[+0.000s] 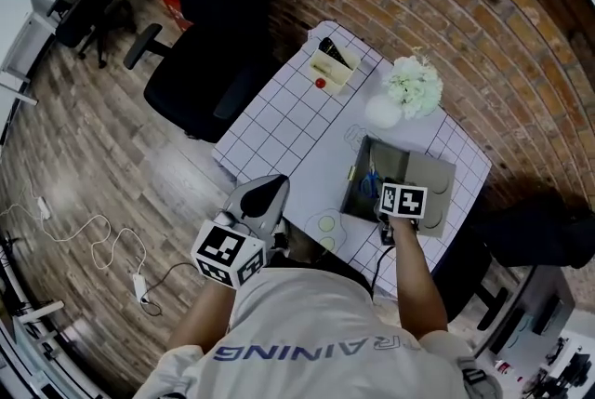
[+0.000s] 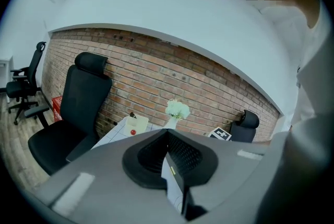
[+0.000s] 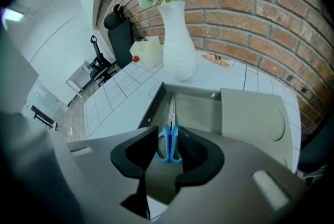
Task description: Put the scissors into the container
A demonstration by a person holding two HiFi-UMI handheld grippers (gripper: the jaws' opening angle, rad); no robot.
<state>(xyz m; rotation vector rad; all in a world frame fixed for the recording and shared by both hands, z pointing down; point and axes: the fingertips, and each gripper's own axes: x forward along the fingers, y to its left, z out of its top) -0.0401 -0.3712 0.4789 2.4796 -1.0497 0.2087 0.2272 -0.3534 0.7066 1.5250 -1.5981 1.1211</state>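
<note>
Two tongs: left tongs (image 2: 167, 132) pressed together, empty; right tongs (image 3: 168, 132) pinch scissors (image 3: 170, 139) over container (image 3: 195, 113); handle bottoms hidden.

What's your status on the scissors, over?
Left gripper shut, empty. Right gripper shut on scissors by the blue handles, blades pointing into the container. Nothing in the way.

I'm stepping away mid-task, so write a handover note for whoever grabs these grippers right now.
Left gripper: jaws together, nothing between them, held back from the container.
Right gripper: closed on the blue handles of the scissors, over the open container.
Scissors: blades reach into the container along its left wall.
Done: scissors are at the container.
Left: open the right jaws so the scissors rest inside, then lift clear.
</note>
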